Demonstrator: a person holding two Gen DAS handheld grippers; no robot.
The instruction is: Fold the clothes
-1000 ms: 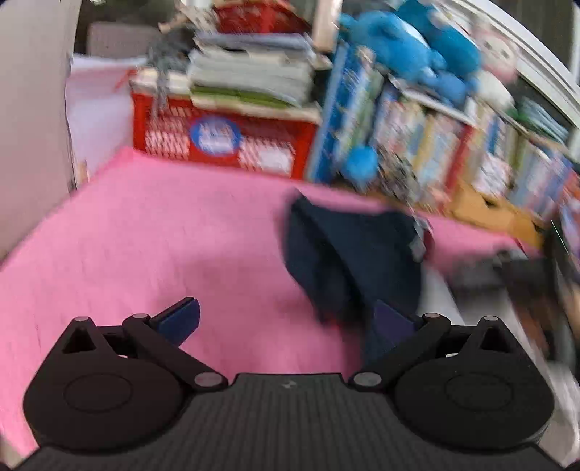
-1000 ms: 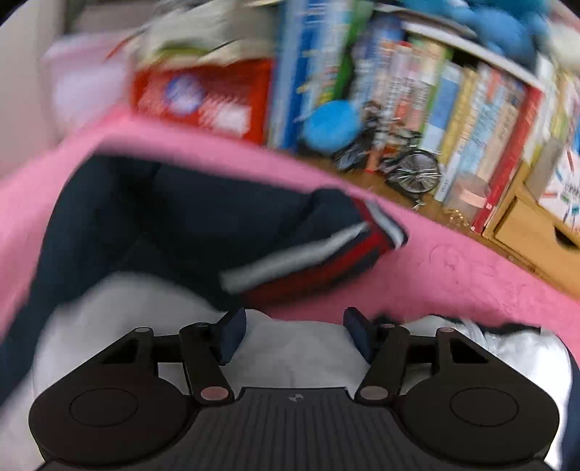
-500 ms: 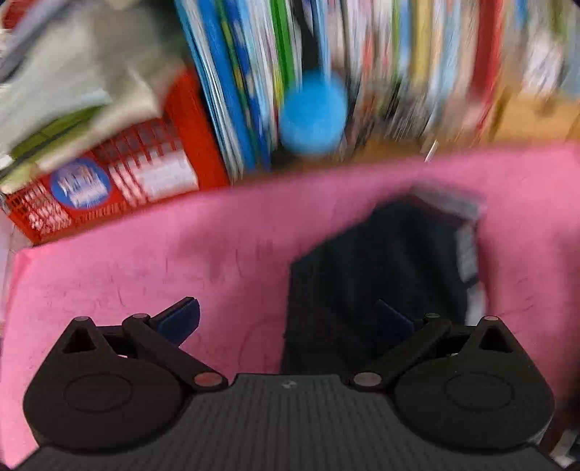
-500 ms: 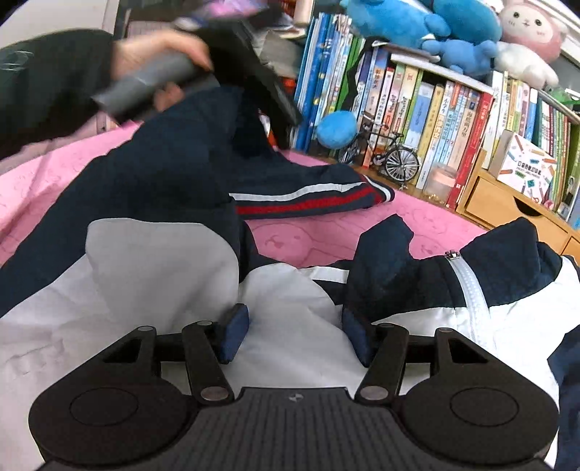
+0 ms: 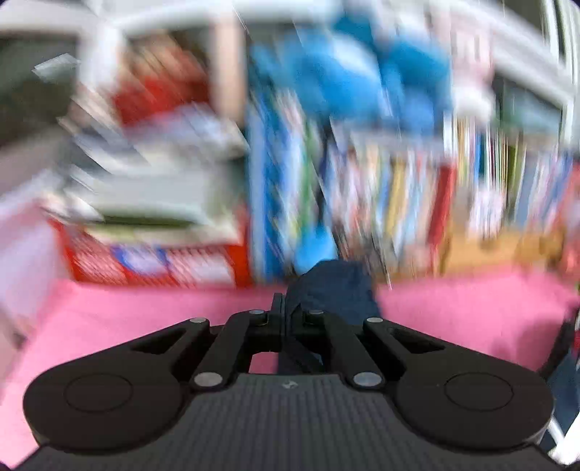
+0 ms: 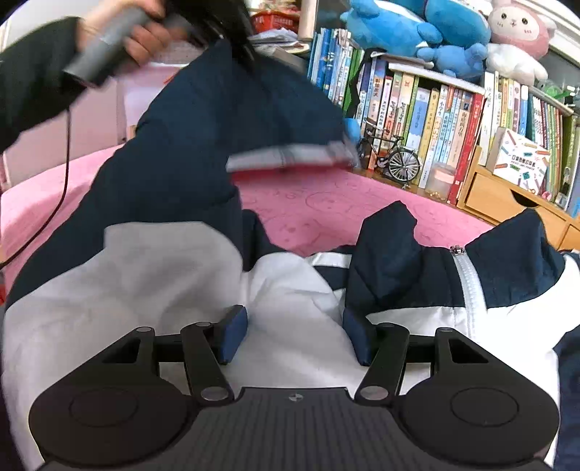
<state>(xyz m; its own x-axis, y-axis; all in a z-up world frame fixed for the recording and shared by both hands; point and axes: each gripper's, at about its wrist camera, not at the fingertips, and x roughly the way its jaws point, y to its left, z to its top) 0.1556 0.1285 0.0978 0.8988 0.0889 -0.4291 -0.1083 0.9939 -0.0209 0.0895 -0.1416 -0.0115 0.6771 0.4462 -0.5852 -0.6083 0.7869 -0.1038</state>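
A navy and white zip jacket (image 6: 163,271) lies spread on the pink blanket (image 6: 326,206). My left gripper (image 5: 286,308) is shut on its navy sleeve (image 5: 333,286), with cloth pinched between the pads. In the right wrist view a person's hand (image 6: 145,32) at the upper left holds that gripper and the sleeve (image 6: 217,119) hangs lifted, its striped cuff (image 6: 290,155) blurred in the air. My right gripper (image 6: 294,326) stands open just above the jacket's white body, with nothing pressed between its fingers. The collar and zip (image 6: 467,275) lie to its right.
A bookshelf (image 6: 435,108) with plush toys (image 6: 417,29) on top runs along the blanket's far edge, with a small model bicycle (image 6: 391,155) and a wooden drawer unit (image 6: 507,203). A red crate (image 5: 156,261) of papers stands far left. A thin cable (image 6: 65,174) hangs at left.
My left gripper went from wide open to shut on the navy sleeve and lifted it off the blanket. The right gripper slid over the white body and stayed open.
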